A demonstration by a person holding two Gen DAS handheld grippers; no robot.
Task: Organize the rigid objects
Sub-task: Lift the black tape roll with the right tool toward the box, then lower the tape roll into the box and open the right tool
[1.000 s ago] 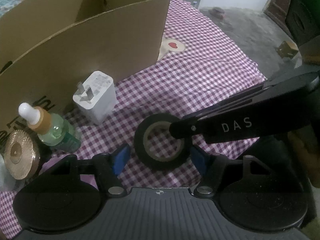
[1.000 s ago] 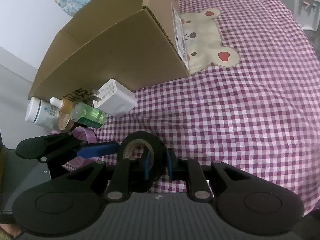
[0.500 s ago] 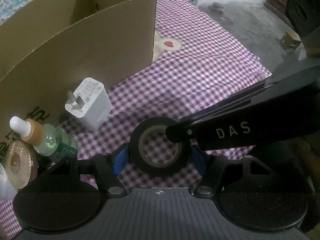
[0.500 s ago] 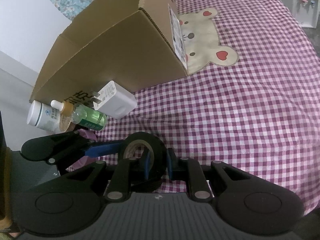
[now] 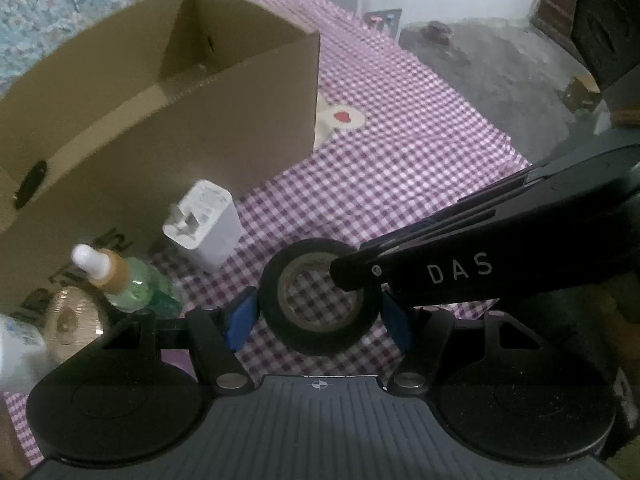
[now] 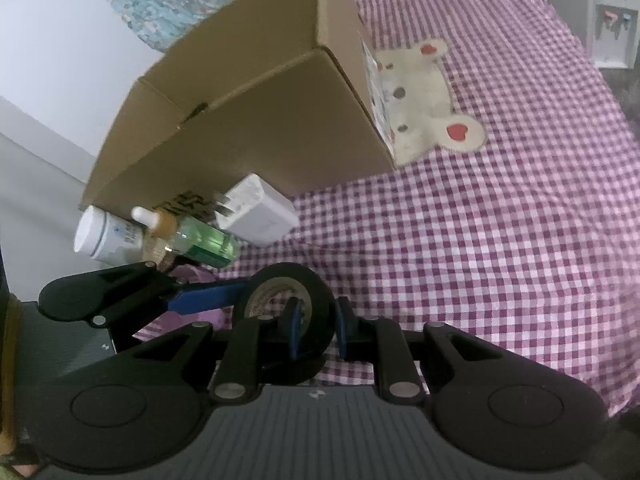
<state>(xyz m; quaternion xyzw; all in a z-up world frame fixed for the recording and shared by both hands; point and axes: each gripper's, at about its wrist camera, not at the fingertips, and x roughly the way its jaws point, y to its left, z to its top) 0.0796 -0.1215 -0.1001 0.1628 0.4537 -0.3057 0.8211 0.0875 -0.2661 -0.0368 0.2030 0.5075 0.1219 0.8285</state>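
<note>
My right gripper (image 6: 316, 330) is clamped on the black tape roll (image 6: 286, 296). My left gripper (image 5: 318, 316) straddles it, jaws apart. Cardboard box (image 5: 160, 120) stands just behind.

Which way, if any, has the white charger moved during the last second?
No. The white charger sits at the same spot against the cardboard box, beside the green dropper bottle.

We see a purple checked cloth (image 6: 500, 240) with a bear patch (image 6: 424, 92). On it sit a big cardboard box (image 5: 160, 120), a white plug (image 5: 204, 224), a green bottle (image 5: 132, 284) and black tape (image 5: 316, 296) nearest us.
</note>
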